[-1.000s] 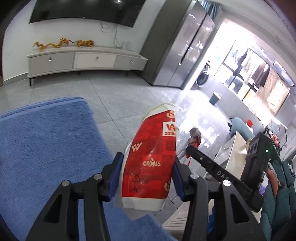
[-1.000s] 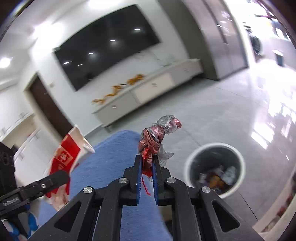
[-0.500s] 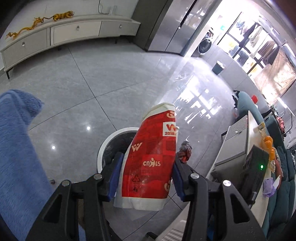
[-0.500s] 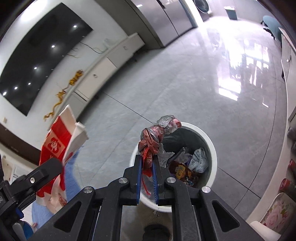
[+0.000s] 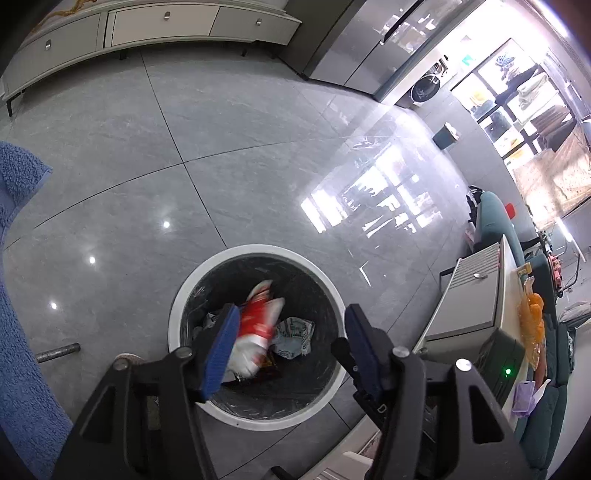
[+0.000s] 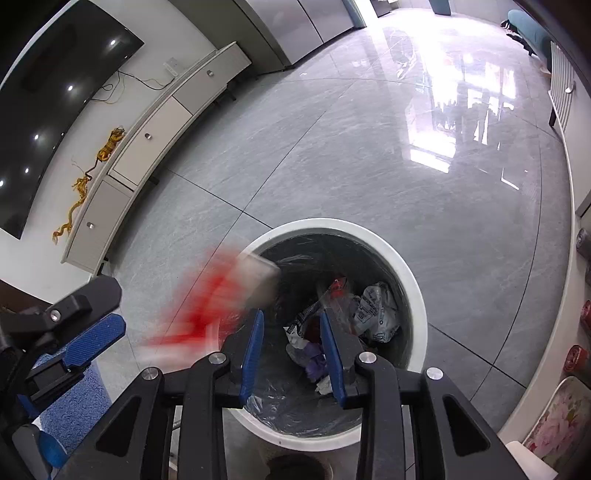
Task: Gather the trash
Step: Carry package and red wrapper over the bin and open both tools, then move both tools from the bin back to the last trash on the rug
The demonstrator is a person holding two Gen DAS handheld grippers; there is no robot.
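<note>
A round white-rimmed trash bin [image 5: 177,317] with a black liner stands on the grey tile floor, and shows in the right wrist view too [image 6: 413,288]. My left gripper [image 5: 290,343] hangs open above it. The red and white paper cup [image 5: 258,325] is falling into the bin; in the right wrist view it is a red blur [image 6: 214,299] at the bin's left rim. My right gripper [image 6: 291,347] is open over the bin. The crumpled red wrapper [image 6: 338,286] lies among several wrappers inside. The left gripper's blue pad [image 6: 94,338] shows at the left.
A blue fluffy cover [image 5: 18,295] fills the left edge. A white TV cabinet [image 5: 147,26] runs along the far wall. A low table with a grey drawer unit [image 5: 469,302] stands right of the bin. A metal rod [image 5: 57,352] lies on the floor.
Both grippers have opened over the bin. The left let go of the red paper cup, which is dropping in; the right let go of the red wrapper, now inside.
</note>
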